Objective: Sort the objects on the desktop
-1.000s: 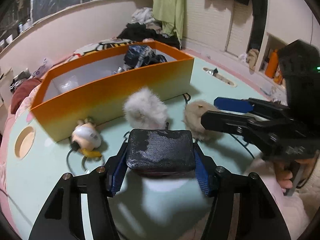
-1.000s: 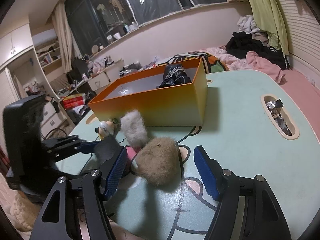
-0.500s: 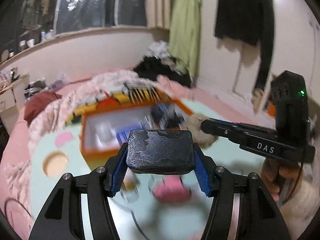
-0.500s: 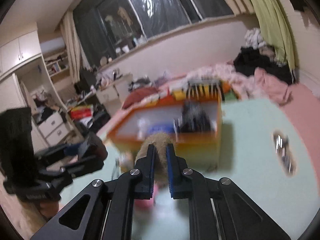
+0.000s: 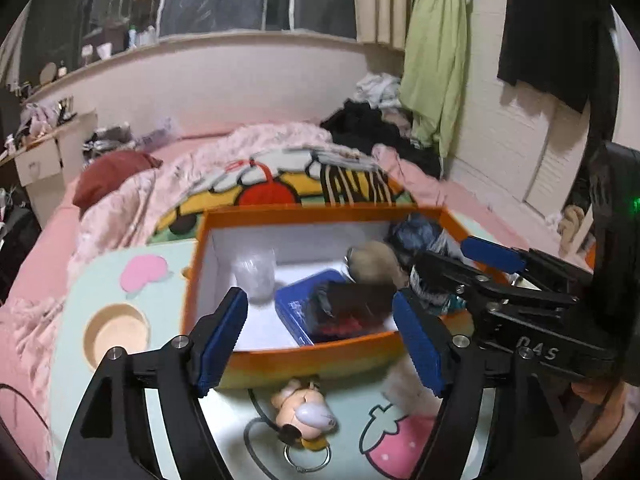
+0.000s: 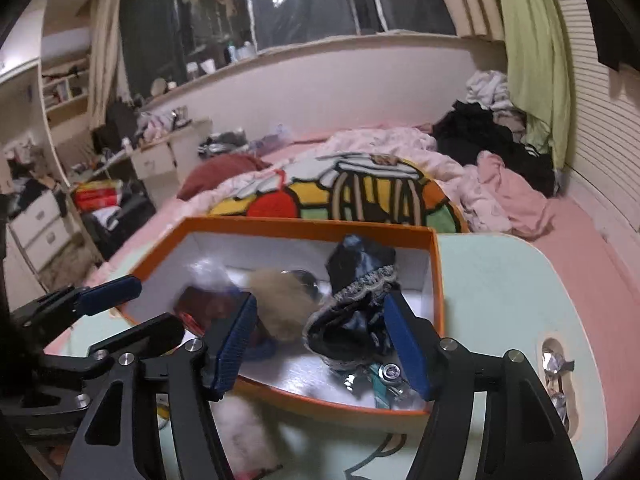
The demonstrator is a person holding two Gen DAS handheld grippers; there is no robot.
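At the lower left of the left wrist view the pale green tabletop with cartoon prints (image 5: 72, 320) still carries a small doll-shaped keyring charm (image 5: 306, 408) just outside the orange cardboard box with a white inside (image 5: 304, 354), and a white fluffy pompom (image 5: 404, 384) lies blurred beside it; either could be knocked off the table if a gripper drops back carelessly. The left gripper (image 5: 320, 332) hangs over the box's near wall, angled downward, its blue-padded jaws opening with nothing pressed between them. Below and beyond them a dark rectangular pouch (image 5: 352, 300) sits blurred inside the box, atop a blue plastic case (image 5: 296, 308); it may not have settled, and could tip against the wall or bury smaller items. Toward the right of that view, the right gripper (image 6: 320, 332) reaches in from the side, close enough that the two tools could clash on withdrawal. In its own view it also tilts down over the near wall, jaws opening and empty, with a tan fur pompom (image 6: 284, 300) resting in the box between the pouch and a crumpled dark fabric piece with lace trim (image 6: 352, 312).
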